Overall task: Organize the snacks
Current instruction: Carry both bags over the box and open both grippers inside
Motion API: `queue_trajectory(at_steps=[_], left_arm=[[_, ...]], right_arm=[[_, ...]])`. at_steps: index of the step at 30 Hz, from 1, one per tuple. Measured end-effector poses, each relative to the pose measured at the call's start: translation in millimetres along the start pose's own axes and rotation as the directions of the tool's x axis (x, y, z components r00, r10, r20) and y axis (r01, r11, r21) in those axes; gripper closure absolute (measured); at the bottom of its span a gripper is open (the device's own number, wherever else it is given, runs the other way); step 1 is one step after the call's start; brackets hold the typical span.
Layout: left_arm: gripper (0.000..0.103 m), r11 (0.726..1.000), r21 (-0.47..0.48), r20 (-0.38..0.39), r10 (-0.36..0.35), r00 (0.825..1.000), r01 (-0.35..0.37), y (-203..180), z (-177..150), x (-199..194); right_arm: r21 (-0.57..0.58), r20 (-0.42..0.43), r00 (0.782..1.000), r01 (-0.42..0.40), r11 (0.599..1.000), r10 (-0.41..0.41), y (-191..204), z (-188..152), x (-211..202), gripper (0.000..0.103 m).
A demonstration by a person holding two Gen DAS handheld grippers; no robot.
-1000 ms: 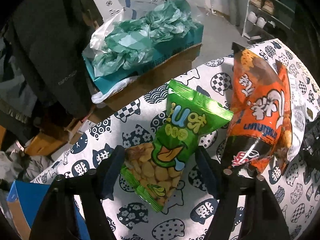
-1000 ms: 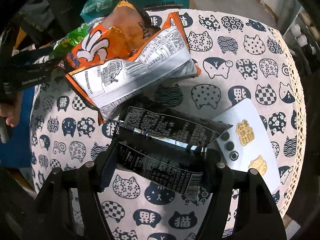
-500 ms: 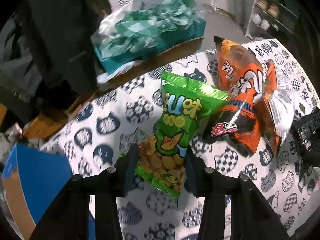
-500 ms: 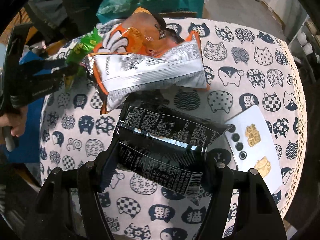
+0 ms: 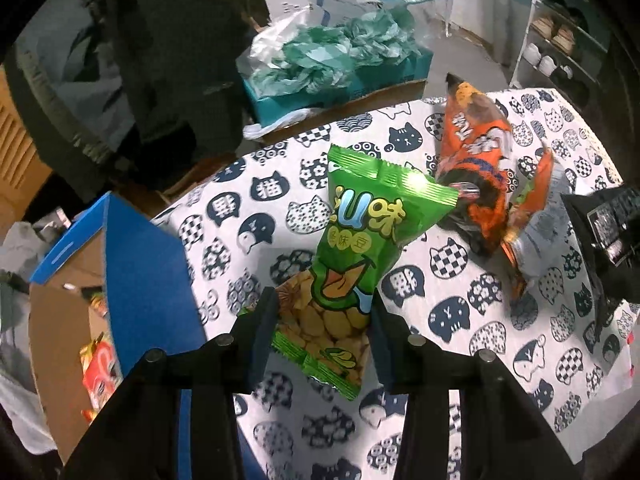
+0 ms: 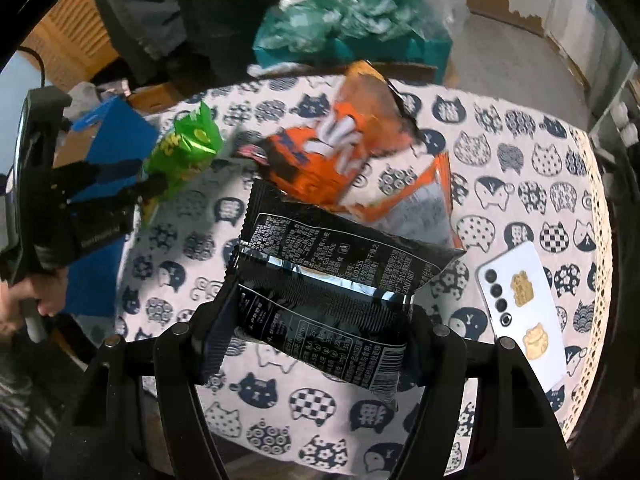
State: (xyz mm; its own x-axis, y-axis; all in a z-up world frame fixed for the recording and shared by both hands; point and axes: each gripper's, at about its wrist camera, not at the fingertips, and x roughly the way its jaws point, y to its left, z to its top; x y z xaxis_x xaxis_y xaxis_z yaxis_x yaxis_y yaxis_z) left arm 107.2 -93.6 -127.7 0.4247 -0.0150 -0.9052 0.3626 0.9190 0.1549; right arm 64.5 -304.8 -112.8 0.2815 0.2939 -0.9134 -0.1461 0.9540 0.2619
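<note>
My left gripper is shut on a green snack bag and holds it lifted above the cat-print tablecloth. The green bag also shows in the right wrist view, held by the left gripper. My right gripper is shut on a black snack bag, held above the table. An orange snack bag lies on the cloth beyond, with a second orange bag, silver back up, beside it.
A blue-sided cardboard box with snacks inside stands at the table's left edge. A white phone lies on the cloth at the right. A teal box with crumpled green plastic sits beyond the table.
The left gripper has closed on the green bag and lifted it away to the left, toward the blue box. The right gripper still holds the black bag, drawn back slightly.
</note>
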Motion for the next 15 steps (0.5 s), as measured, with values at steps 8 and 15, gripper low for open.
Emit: queue_trajectory(at_steps=[8,15], left_arm=[[0.06,0.999,-0.046,0.047,0.018,0.999,-0.015,17.3,-17.4,-36.1],[0.06,0.995,-0.092,0.104,0.035,0.994,-0.026,38.1,-27.4,-68.3]], right_arm=[[-0.039,0.038,0.999,-0.009,0.999,0.011,26.6,8.0,-11.9,0.034],[-0.077,0.075,0.997,-0.028,0.997,0.034,52.4,16.5,-18.6,0.034]])
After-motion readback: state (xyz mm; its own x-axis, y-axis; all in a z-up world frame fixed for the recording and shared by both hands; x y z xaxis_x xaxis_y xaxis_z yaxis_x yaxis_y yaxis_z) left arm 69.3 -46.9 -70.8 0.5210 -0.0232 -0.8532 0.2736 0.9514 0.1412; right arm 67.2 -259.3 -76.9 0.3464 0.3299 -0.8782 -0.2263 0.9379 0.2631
